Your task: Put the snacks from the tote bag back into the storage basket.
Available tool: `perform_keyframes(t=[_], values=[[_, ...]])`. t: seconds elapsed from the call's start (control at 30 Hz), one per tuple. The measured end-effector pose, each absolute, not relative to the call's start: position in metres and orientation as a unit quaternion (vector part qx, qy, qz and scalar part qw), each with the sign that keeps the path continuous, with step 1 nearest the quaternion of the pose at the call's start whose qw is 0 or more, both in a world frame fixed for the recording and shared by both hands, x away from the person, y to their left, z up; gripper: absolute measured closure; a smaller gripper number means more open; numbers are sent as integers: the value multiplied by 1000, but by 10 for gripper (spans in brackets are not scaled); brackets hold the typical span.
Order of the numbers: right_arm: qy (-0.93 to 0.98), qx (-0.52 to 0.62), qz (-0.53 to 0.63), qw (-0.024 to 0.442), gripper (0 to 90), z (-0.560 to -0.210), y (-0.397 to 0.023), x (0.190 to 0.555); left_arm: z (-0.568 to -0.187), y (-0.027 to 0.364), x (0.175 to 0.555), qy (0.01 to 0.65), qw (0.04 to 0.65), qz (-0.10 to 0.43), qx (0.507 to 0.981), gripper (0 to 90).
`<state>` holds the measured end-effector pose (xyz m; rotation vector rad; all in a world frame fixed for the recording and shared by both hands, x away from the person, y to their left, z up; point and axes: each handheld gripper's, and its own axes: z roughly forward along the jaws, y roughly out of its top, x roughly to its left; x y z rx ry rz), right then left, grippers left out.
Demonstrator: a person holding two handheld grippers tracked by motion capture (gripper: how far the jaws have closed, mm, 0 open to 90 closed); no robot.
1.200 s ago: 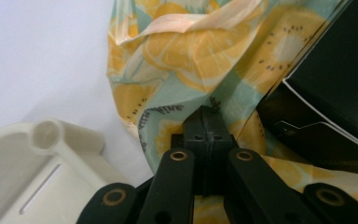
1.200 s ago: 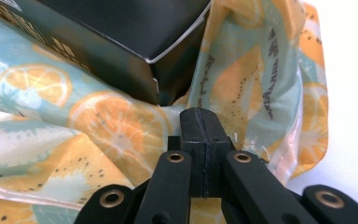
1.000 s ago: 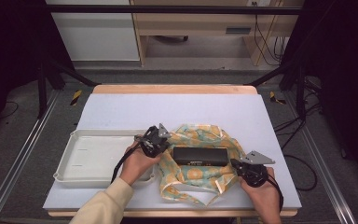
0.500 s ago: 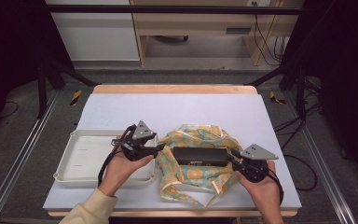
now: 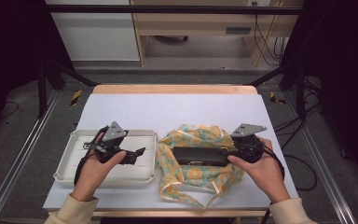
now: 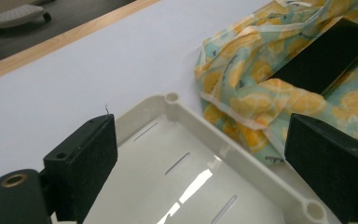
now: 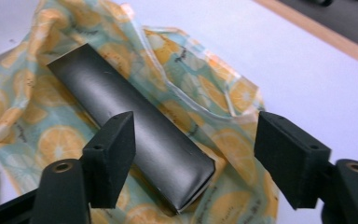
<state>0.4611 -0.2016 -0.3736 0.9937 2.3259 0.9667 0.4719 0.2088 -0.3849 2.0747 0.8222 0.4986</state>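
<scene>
A long black box (image 5: 199, 155) lies on a crumpled lemon-print cloth (image 5: 186, 176) at the table's middle front. My left gripper (image 5: 137, 154) hovers over a white tray (image 5: 135, 132) left of the cloth. Its jaws have just been opening and stand open with nothing between them. In the left gripper view the tray (image 6: 182, 154) lies under the gripper (image 6: 203, 140), with the cloth (image 6: 242, 93) and box (image 6: 326, 56) beyond. My right gripper (image 5: 226, 151) is at the box's right end. Its jaws have just been opening. In the right gripper view the gripper (image 7: 198, 130) straddles the box (image 7: 121, 112) end without pressing it.
The white tabletop (image 5: 177, 109) stretches bare behind the cloth to a wooden back edge (image 5: 172, 88). Black frame posts (image 5: 44, 84) stand at both sides. The tray sits near the table's front left edge, with the person's hand (image 5: 91, 170) over it.
The left gripper has moved left from the cloth's edge to above the tray, and its jaws have opened. The right gripper has lifted a little at the box's right end and opened.
</scene>
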Motion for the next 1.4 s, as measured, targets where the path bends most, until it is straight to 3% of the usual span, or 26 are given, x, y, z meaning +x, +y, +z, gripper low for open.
perform_keyframes(t=[0.1, 0.23, 0.3, 0.47, 0.93, 1.17, 1.4], values=[[850, 347, 342, 200, 261, -373, -196, 468, -390, 229, 470, 355, 437, 176, 808, 95], [863, 329, 340, 177, 239, -375, -187, 475, -391, 241, 470, 365, 438, 192, 799, 96], [870, 308, 333, 192, 242, -379, -184, 478, -391, 245, 469, 374, 436, 215, 790, 112], [884, 291, 312, 192, 240, -385, -185, 485, -397, 251, 469, 383, 430, 214, 789, 112], [895, 273, 307, 174, 355, -388, -194, 484, -413, 272, 474, 401, 407, 226, 789, 112], [911, 248, 285, 163, 400, -387, -189, 480, -410, 283, 452, 408, 395, 252, 783, 113], [919, 236, 271, 163, 339, -379, -185, 476, -427, 293, 432, 417, 380, 250, 787, 108]])
